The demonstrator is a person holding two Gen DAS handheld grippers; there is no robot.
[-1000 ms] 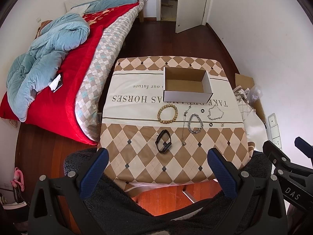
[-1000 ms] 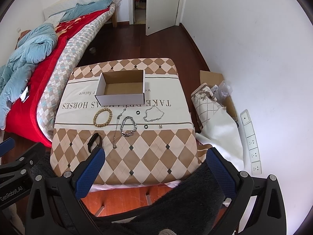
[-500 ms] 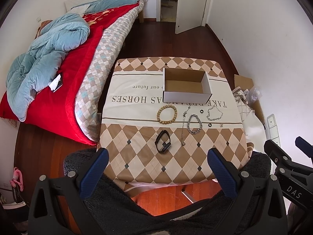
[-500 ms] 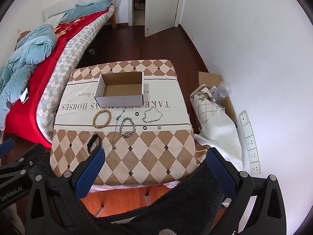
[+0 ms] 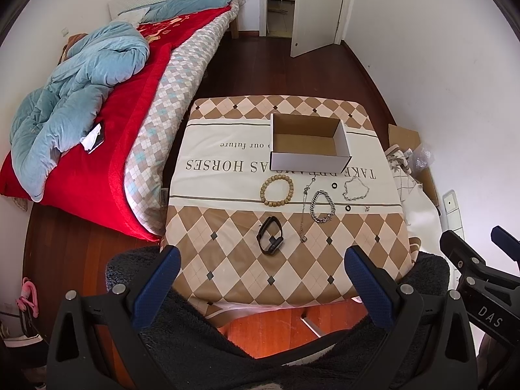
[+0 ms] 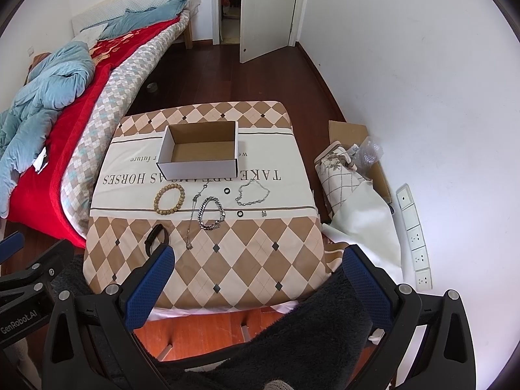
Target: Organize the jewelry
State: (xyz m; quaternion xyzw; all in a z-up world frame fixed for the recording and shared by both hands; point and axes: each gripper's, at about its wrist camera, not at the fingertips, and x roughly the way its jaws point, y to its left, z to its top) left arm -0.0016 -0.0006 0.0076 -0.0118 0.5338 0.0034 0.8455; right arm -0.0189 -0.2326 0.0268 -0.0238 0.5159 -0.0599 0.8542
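Holding my left gripper and right gripper spread wide, nothing held, both short of surface near edge. Jewelry loose on diamond-print cloth: wooden bead bracelet left, black band nearest, thin chain necklace, chunky silver chain bracelet, fine silver chain right. Open cardboard box beyond, farther side.

Empty box, jewelry laid out beside it

Brown-and-cream diamond tablecloth; white box, brown inside; tan bead bracelet; black band; silver chain bracelet; red blanket; pale blue quilt.
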